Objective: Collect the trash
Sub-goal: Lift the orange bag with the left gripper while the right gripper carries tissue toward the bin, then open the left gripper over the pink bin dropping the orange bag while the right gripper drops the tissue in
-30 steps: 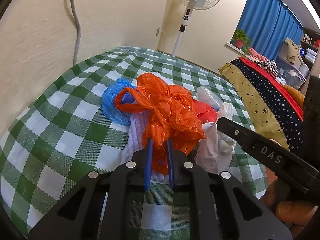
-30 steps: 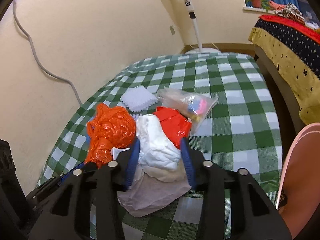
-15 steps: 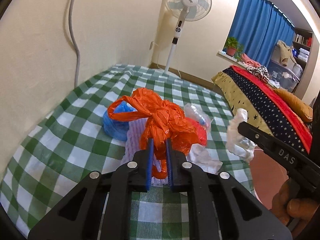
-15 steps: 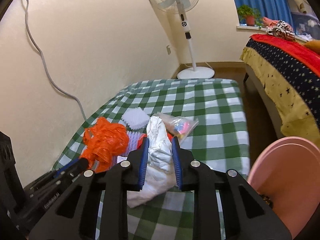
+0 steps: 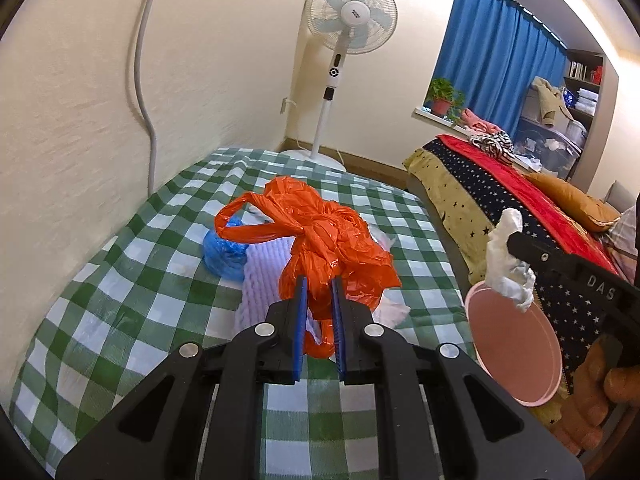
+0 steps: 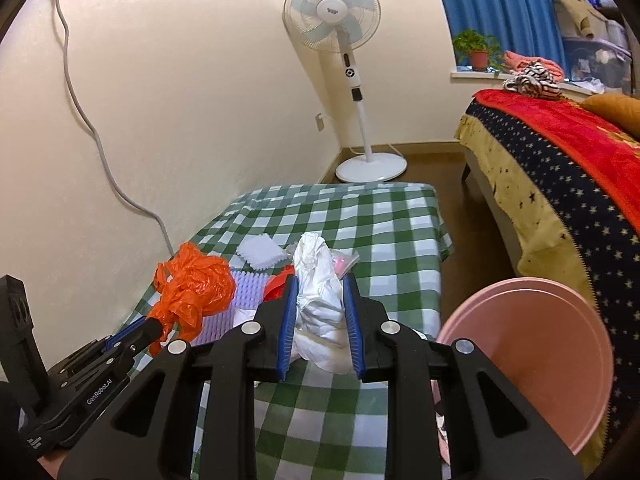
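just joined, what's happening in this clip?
A person is clearing trash off a green-checked tablecloth with a handheld gripper in each hand. The left gripper is shut on a crumpled orange plastic bag; the right gripper is shut on a wad of white plastic. A pink bin sits beside the table on the right. A blue bag, white foam sheets and a clear packet lie on the cloth.

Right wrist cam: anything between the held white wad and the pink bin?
Only checked tablecloth and open air between white wad and pink bin, per right wrist view.
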Demonstrator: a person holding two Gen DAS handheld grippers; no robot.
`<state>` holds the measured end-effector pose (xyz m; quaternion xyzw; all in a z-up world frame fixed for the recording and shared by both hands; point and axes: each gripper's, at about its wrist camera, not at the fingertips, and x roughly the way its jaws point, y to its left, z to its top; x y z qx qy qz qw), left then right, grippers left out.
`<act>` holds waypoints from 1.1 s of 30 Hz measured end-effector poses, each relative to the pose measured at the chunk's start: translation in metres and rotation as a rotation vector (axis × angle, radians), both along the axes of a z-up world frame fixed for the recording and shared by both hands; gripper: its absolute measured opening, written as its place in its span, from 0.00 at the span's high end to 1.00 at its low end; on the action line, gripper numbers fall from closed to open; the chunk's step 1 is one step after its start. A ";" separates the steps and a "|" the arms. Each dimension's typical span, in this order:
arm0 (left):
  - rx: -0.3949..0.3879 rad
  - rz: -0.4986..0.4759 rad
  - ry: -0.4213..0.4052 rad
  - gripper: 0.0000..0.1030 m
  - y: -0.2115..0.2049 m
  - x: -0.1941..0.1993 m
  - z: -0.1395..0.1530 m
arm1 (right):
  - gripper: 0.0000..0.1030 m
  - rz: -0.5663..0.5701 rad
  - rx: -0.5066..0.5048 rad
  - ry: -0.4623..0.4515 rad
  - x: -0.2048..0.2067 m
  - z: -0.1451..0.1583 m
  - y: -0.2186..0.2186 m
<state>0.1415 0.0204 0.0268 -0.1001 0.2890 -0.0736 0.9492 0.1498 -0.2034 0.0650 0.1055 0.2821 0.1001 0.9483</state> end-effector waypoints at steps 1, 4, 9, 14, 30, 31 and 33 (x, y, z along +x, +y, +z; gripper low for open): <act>0.005 -0.007 -0.006 0.89 -0.002 -0.003 0.002 | 0.77 -0.007 0.001 -0.006 -0.004 0.003 -0.004; 0.014 -0.026 -0.019 0.89 -0.006 -0.008 0.005 | 0.77 -0.020 0.005 -0.018 -0.013 0.010 -0.012; 0.017 -0.047 -0.035 0.89 -0.012 -0.017 0.009 | 0.77 -0.045 -0.004 -0.039 -0.025 0.021 -0.026; 0.015 -0.075 -0.047 0.89 -0.022 -0.026 0.010 | 0.77 -0.085 -0.012 -0.058 -0.040 0.031 -0.044; -0.007 -0.164 -0.076 0.89 -0.065 -0.048 0.011 | 0.77 -0.235 -0.047 -0.091 -0.077 0.054 -0.124; -0.009 -0.167 -0.077 0.89 -0.068 -0.048 0.011 | 0.77 -0.241 -0.050 -0.091 -0.077 0.054 -0.129; -0.013 -0.176 -0.080 0.89 -0.075 -0.050 0.012 | 0.77 -0.245 -0.062 -0.092 -0.077 0.054 -0.134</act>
